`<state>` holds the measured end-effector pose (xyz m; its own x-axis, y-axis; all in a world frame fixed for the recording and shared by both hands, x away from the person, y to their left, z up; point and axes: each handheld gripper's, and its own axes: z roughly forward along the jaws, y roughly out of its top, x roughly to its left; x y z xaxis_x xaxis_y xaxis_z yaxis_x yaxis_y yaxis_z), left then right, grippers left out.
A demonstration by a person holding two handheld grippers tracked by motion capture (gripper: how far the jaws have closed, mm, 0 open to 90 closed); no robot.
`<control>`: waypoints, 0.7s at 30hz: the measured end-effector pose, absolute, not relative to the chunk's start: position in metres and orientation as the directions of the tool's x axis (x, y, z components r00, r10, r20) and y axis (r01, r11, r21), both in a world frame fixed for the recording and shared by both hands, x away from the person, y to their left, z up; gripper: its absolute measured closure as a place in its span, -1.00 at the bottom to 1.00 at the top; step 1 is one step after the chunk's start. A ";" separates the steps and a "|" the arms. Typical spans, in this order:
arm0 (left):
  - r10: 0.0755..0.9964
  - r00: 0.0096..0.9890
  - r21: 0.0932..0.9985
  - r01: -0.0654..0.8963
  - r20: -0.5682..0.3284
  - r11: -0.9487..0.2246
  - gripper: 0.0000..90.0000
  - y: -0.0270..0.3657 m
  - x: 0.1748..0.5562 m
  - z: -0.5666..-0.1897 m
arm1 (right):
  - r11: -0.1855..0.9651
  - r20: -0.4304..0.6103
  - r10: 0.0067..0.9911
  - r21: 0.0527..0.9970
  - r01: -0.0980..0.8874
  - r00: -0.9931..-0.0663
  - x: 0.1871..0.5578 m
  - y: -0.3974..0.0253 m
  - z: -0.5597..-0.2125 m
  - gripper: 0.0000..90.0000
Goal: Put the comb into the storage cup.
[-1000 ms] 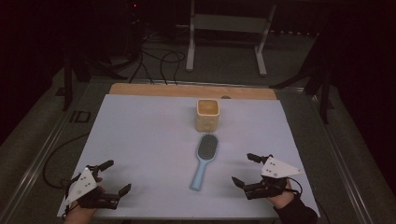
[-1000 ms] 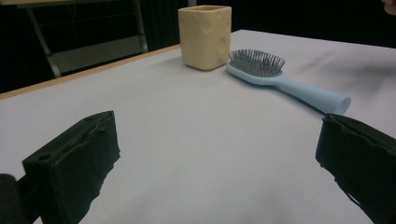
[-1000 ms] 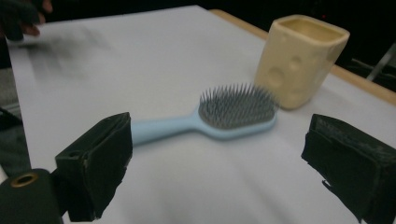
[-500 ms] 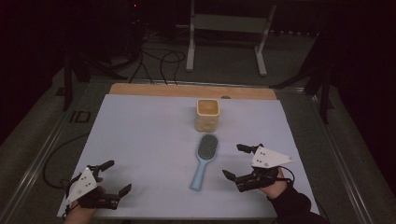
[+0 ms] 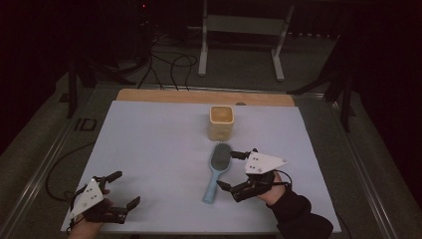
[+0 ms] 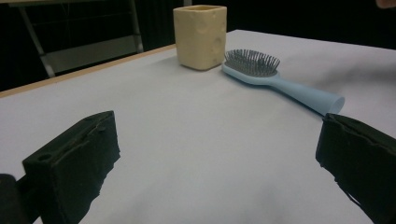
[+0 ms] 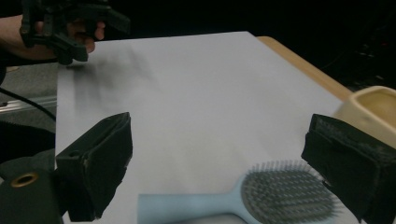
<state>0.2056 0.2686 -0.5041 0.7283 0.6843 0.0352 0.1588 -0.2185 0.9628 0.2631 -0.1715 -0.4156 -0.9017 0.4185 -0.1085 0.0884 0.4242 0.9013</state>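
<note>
High view, read from left to right. At the lower left of the frame, the left gripper (image 5: 118,189) is resting over the white table cover (image 5: 149,144) with its jaws spread wide apart and nothing between them, well apart from the other things. Just right of centre, the light-blue hairbrush (image 5: 217,171) is lying flat, bristles up, its head pointing toward the top of the frame and sitting just beside the yellow cup (image 5: 221,122), though whether the two are touching cannot be told. At the lower right, the right gripper (image 5: 234,170) is hovering just beside the brush handle, jaws wide apart and gripping nothing. In the right gripper view, the hairbrush (image 7: 243,198) is lying low in the frame between the two black jaws.

Judged progress: the work is only beginning. The approach to the brush is under way; grasping, lifting and any placing, perhaps into the cup, are all still lying ahead.
</note>
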 end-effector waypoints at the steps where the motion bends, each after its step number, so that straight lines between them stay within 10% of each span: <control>1: 0.686 0.727 0.963 0.159 0.036 -0.219 -1.00 0.269 0.206 -0.504 | 0.429 -0.110 0.412 0.899 0.086 -0.904 0.264 -0.169 -0.417 -0.82; 21: 0.684 0.728 0.963 0.155 0.040 -0.222 -1.00 0.269 0.204 -0.504 | 0.505 -0.045 0.293 0.855 0.115 -0.955 0.266 -0.122 -0.458 -0.82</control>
<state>0.2043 0.2689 -0.5036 0.7280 0.6844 0.0404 0.1552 -0.2220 0.9626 0.2659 -0.1220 -0.4577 -0.9550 0.2931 -0.0449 0.1147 0.5051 0.8554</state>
